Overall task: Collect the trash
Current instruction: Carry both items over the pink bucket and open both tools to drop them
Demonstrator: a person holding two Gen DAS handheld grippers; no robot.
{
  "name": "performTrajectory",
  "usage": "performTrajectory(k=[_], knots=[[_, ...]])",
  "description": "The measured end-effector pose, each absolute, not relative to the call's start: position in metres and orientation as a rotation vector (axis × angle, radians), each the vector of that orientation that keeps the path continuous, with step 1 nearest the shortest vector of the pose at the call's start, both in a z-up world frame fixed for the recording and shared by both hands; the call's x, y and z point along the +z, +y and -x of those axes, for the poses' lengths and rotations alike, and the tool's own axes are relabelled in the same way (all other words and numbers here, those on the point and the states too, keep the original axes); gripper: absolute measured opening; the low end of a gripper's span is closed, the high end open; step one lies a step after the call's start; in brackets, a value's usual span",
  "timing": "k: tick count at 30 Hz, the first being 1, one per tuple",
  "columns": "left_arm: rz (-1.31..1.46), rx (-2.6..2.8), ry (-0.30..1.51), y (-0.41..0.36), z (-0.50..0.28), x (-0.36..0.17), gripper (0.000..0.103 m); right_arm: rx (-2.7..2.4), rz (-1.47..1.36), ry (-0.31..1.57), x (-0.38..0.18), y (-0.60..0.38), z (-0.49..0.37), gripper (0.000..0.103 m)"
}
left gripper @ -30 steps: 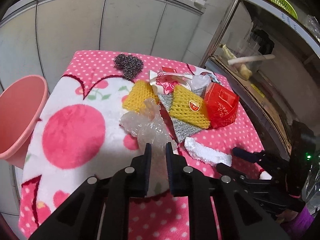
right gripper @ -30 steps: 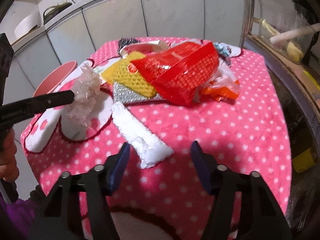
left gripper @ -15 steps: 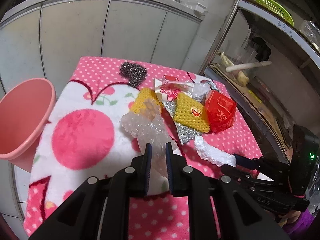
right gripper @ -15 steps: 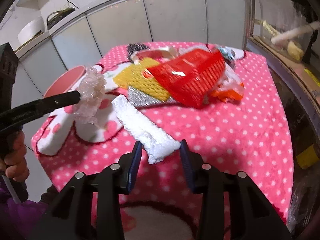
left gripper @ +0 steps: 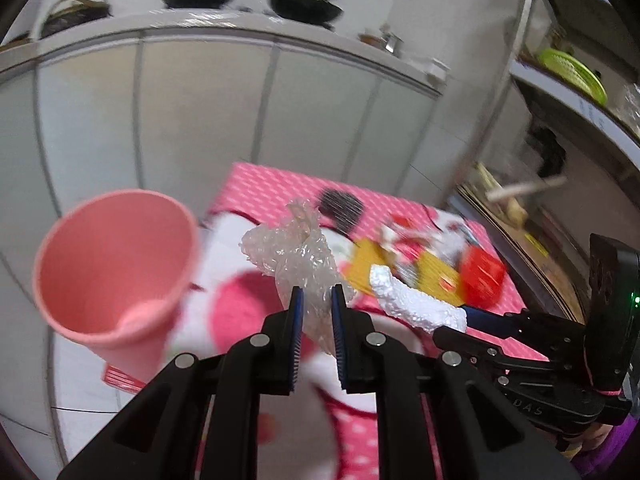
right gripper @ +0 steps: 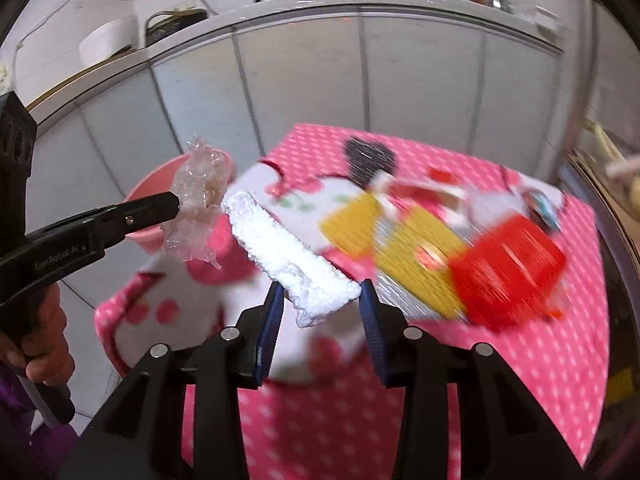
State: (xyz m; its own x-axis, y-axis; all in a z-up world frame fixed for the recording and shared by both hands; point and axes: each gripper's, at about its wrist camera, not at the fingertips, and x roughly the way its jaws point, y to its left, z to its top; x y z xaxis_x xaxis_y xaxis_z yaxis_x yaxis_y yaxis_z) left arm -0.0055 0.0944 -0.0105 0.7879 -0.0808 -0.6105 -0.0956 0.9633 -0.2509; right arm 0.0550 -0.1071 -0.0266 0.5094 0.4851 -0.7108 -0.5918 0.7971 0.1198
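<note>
Above the pink polka-dot bench (right gripper: 520, 360), your left tongs (left gripper: 316, 300) pinch the crumpled clear plastic wrap (left gripper: 296, 248) and your right tongs (right gripper: 320, 300) grip the white foam strip (right gripper: 288, 256) by its near end. Both pieces hang clear of the remaining pile, seemingly so you can carry them to the pink plastic bin (left gripper: 108, 264) just beside the bench's left edge.

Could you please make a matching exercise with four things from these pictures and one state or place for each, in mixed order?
Things:
1. crumpled clear plastic
2. white foam strip
3. pink bin
4. red mesh bag

States:
A. lies on the pink dotted cloth
B. held in the right gripper
C. stands beside the table, open at the top
D. held in the left gripper

Pairs: 1-D, 2-B, 3-C, 4-A
</note>
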Motion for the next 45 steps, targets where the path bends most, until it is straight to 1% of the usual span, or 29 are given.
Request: performTrajectory(k=[6,11,17,22,31,39,42,45], knots=[[0.320,0.156,0.622,0.156,0.016,-0.001,0.013,0.756,0.200,0.774,-0.013,-0.039,-0.065,0.040],[0.354,0.273,0.631,0.201,0.019,-0.008,0.013,0.827,0.283,0.758,-0.008,0.030,-0.071,0.040],[0.368,0.357,0.713,0.233,0.011,-0.032,0.013,0.894,0.372,0.784,-0.016,0.101,-0.076,0.040],[0.406,0.381,0.808,0.252,0.003,-0.053,0.013,0.892,0.467,0.830,-0.039,0.146,-0.083,0.040],[0.377,0.404,0.945,0.258,-0.015,-0.072,0.013,0.869,0.576,0.927,-0.072,0.179,-0.089,0.040],[0.372,0.413,1.005,0.263,-0.019,-0.076,0.015,0.868,0.583,0.973,-0.079,0.185,-0.090,0.041],[0.374,0.418,1.012,0.262,-0.019,-0.077,0.018,0.879,0.565,0.990,-0.081,0.184,-0.094,0.041],[0.385,0.435,1.009,0.263,-0.019,-0.076,0.023,0.891,0.541,1.008,-0.080,0.180,-0.097,0.042]])
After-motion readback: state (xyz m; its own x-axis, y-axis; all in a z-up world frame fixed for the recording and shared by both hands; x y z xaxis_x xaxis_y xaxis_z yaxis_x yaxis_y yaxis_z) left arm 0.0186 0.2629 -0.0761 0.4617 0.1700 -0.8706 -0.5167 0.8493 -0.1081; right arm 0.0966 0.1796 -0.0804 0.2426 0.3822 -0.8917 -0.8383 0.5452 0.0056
